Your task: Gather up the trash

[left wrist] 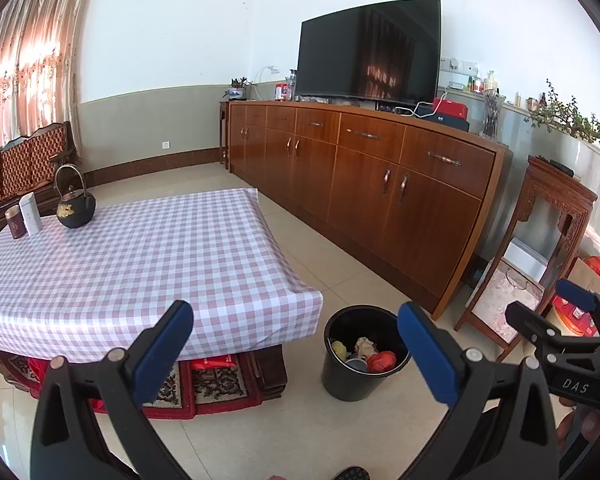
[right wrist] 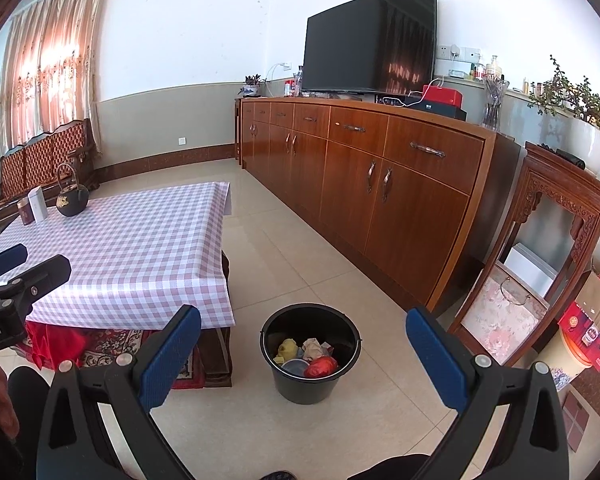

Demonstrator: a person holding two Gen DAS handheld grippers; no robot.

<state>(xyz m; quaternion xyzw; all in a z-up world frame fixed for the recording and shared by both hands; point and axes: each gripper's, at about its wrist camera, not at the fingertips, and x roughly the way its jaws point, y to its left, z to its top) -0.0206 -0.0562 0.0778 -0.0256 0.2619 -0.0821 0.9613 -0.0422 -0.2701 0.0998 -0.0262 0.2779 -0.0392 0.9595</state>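
Left claw (left wrist: 296,344): released, the blue pads stand wide apart and hold nothing; it hangs above the floor near the counter corner.
Right claw (right wrist: 304,354): also released and empty, aimed down at the bucket, which sits between its pads in the right wrist view.
Bucket (right wrist: 310,354): black, upright on the tile floor, just beside the counter corner at about 4 o'clock from it; probably placed there so trash can be dropped in easily.
Trash (right wrist: 320,366): a red bag, a yellow item, crumpled paper and a round lid lie inside the bucket.
Counter (left wrist: 148,256): checked cloth; only a teapot (left wrist: 75,208) and two tins (left wrist: 25,218) stand at its 11 o'clock corner, no trash visible.
Progress: collecting looks finished or nearly so.
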